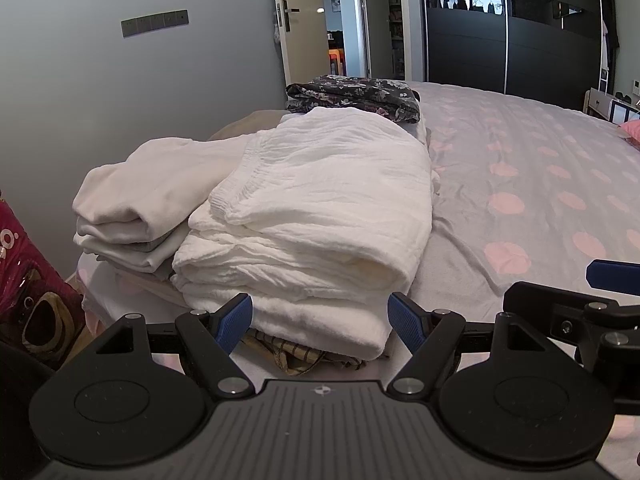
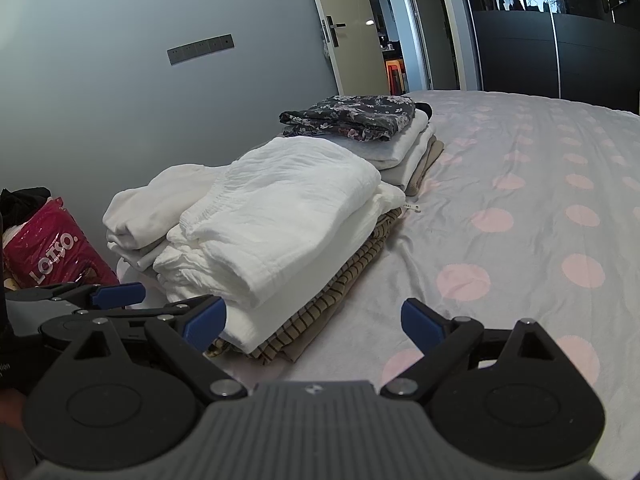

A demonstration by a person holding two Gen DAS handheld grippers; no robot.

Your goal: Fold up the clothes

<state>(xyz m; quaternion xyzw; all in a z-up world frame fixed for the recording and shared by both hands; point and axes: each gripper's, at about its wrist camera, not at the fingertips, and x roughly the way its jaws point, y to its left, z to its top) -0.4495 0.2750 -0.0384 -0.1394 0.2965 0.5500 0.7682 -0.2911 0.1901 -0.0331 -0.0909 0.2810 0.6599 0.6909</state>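
Note:
A folded white crinkled garment [image 1: 320, 200] lies on top of a stack on the bed, over a striped olive garment [image 2: 340, 292]. It also shows in the right wrist view [image 2: 280, 208]. My left gripper [image 1: 320, 320] is open and empty, its blue fingertips just in front of the stack's near edge. My right gripper [image 2: 314, 320] is open and empty, to the right of the stack, over the bedsheet. A second white folded pile [image 1: 132, 204] lies to the left. A dark floral garment [image 1: 352, 96] tops a further stack behind.
The bed has a grey sheet with pink dots [image 2: 520, 220], stretching to the right. A red LOTSO bag [image 2: 56, 248] stands on the floor at the left by the grey wall. An open door [image 2: 352, 28] and dark wardrobe [image 2: 560, 40] stand behind.

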